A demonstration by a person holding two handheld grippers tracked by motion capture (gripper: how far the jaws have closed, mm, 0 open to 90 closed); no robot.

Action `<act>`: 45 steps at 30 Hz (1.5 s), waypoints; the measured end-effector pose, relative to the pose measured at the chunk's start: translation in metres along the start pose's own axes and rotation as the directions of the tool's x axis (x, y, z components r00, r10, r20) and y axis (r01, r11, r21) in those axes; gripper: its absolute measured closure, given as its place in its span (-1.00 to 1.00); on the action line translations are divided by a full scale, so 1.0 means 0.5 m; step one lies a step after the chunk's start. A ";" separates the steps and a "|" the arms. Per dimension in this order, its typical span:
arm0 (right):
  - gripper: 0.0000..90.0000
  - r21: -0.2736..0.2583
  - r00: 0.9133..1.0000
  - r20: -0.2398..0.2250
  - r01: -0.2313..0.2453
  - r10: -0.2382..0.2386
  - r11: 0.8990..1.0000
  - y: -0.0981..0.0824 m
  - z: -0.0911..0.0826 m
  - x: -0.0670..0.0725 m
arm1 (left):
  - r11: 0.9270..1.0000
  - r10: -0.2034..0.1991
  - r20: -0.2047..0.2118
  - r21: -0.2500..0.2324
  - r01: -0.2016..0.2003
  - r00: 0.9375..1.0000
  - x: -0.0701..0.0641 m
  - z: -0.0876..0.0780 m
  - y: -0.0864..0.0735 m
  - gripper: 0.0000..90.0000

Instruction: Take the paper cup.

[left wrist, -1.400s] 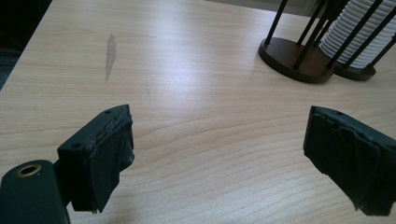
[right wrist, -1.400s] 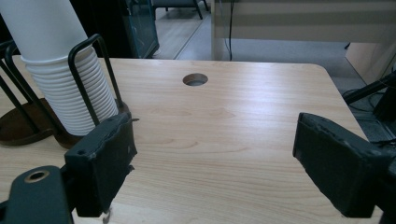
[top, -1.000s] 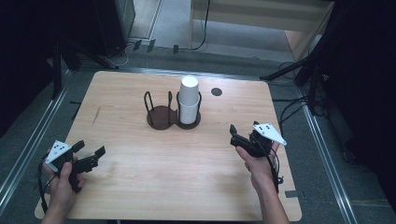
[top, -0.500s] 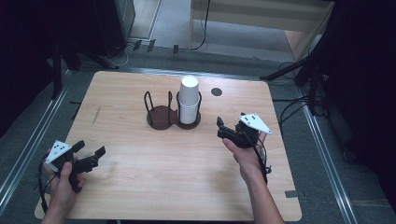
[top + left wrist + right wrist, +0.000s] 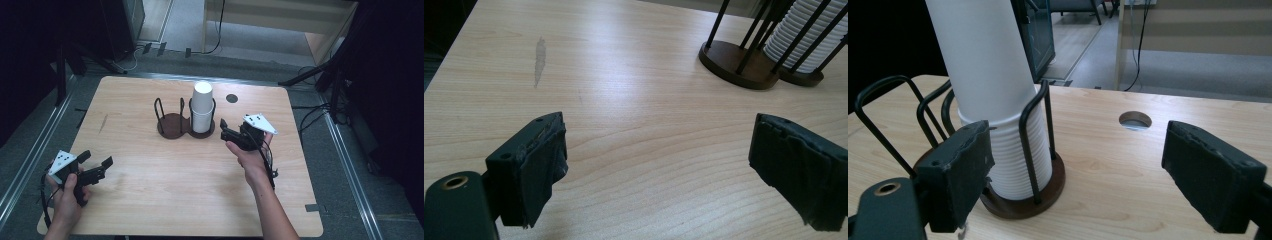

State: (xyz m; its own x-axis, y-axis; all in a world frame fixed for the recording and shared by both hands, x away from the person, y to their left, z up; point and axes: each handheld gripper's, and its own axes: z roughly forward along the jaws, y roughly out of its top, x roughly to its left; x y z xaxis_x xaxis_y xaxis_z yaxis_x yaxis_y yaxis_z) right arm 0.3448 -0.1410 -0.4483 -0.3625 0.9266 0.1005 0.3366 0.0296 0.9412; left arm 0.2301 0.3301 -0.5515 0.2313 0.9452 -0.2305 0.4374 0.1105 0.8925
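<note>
A stack of white paper cups (image 5: 202,107) (image 5: 993,100) stands upside down in the right ring of a dark wire cup holder (image 5: 176,120) (image 5: 1020,197) at the middle back of the wooden table (image 5: 150,200). The holder's left ring holds nothing. My right gripper (image 5: 223,129) (image 5: 1075,170) hovers just right of the stack, open, nothing between its pads. My left gripper (image 5: 96,165) (image 5: 659,165) rests open near the table's front left corner, pointing toward the holder (image 5: 744,60) and cups (image 5: 806,35) far off.
A round cable hole (image 5: 231,98) (image 5: 1135,120) lies in the table behind the right gripper. A grey streak (image 5: 540,57) marks the wood at the left. Metal rails run along both sides of the table, and dark furniture and cables stand behind.
My right gripper has travelled leftward across the table to the cup stack, jaws unchanged. The left hand has stayed where it was.
</note>
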 end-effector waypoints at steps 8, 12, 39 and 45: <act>-0.72 -0.004 1.000 -0.015 -0.004 0.004 1.000 0.016 0.024 0.021 | 1.000 0.000 0.001 0.001 0.000 1.000 0.000 0.000 0.000 -0.80; -0.72 0.000 1.000 -0.019 0.000 0.000 1.000 0.022 0.035 0.031 | 1.000 0.001 0.002 0.001 -0.001 1.000 0.000 0.000 0.000 -0.80; -0.71 0.015 0.998 -0.049 -0.027 0.028 1.000 0.048 0.120 0.094 | 1.000 -0.001 0.007 0.000 0.001 1.000 0.001 0.000 0.000 -0.80; -0.72 0.037 0.999 -0.050 -0.015 0.017 0.999 0.045 0.141 0.106 | 1.000 0.001 0.008 0.001 -0.001 1.000 0.000 0.001 0.000 -0.80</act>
State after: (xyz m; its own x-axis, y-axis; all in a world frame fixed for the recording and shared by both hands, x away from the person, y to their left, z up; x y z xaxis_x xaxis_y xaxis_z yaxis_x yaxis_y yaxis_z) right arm 0.3946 -0.0647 -0.4445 -0.3995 0.9071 0.1325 0.3743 0.0295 0.9268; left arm 0.2305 0.3301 -0.5516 0.2387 0.9428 -0.2329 0.4384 0.1093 0.8921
